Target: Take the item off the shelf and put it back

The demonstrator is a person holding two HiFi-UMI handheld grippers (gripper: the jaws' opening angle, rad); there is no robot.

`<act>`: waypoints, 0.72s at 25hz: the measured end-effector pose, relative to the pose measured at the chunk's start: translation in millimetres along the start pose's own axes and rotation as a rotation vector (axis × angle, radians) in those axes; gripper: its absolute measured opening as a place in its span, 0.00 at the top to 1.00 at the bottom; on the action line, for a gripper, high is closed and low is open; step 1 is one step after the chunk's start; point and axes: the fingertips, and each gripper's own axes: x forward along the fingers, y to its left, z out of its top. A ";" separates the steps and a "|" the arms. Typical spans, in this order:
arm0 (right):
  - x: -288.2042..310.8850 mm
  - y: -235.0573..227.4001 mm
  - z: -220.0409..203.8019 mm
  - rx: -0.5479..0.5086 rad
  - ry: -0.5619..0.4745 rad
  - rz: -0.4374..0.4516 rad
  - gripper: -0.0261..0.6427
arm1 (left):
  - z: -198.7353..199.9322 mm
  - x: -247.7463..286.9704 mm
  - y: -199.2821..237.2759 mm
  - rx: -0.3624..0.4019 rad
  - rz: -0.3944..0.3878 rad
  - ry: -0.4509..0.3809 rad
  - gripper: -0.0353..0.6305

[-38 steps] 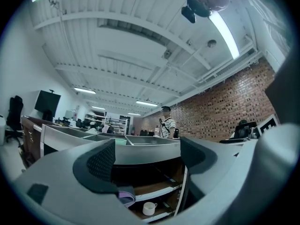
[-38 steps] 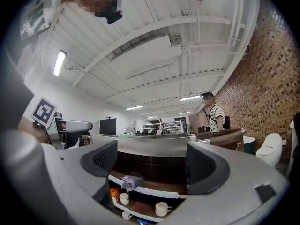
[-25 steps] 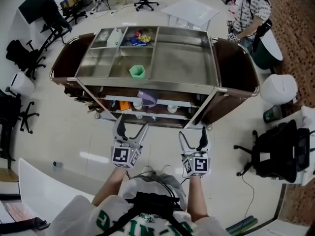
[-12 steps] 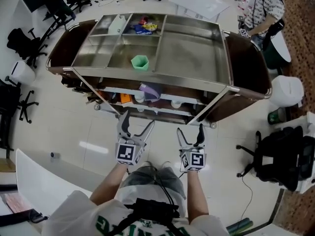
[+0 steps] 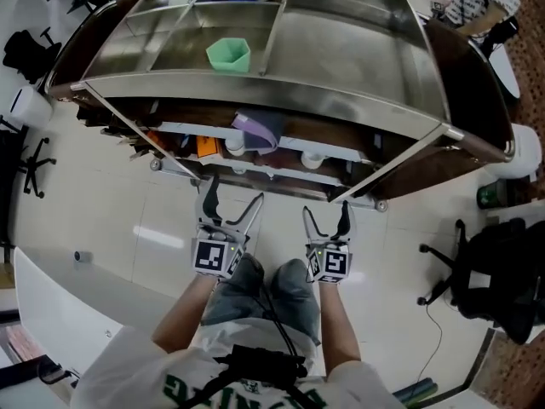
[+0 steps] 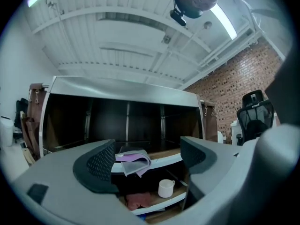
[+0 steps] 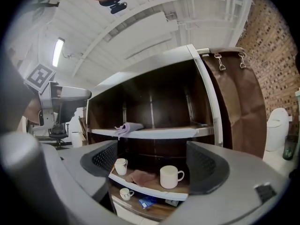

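A steel-topped service cart (image 5: 358, 118) stands in front of me, with dark shelves under its top. A folded purple cloth (image 5: 260, 130) (image 6: 133, 159) (image 7: 126, 127) lies at the front of the upper shelf. On the shelf below stand a large white mug (image 7: 170, 176) (image 6: 165, 188), a smaller mug (image 7: 121, 166) and a brown cloth (image 7: 140, 177). My left gripper (image 5: 232, 198) (image 6: 147, 161) and right gripper (image 5: 325, 214) (image 7: 154, 163) are level just short of the shelves, both open and empty.
A green cup (image 5: 228, 54) sits on the cart's top tray. On the bottom shelf are a small cup (image 7: 125, 193) and a blue packet (image 7: 147, 201). Office chairs (image 5: 498, 271) stand on the floor to the right and left. My knees (image 5: 272, 284) are just behind the grippers.
Both grippers have dropped from above the cart's top edge to shelf height. My head has sunk too, so the cart looms larger and nearer. The jaws stay as wide as before.
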 end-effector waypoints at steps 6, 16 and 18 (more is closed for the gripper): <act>19.9 -24.8 -84.6 0.000 0.015 -0.041 0.26 | -65.0 16.6 3.4 0.045 -0.015 -0.024 0.31; 107.6 -49.8 -164.9 -0.001 0.046 -0.042 0.26 | -107.3 22.4 8.9 0.005 0.017 -0.055 0.31; 133.0 -60.4 -173.2 -0.003 0.047 -0.064 0.13 | -125.1 19.7 15.4 0.058 0.025 -0.061 0.31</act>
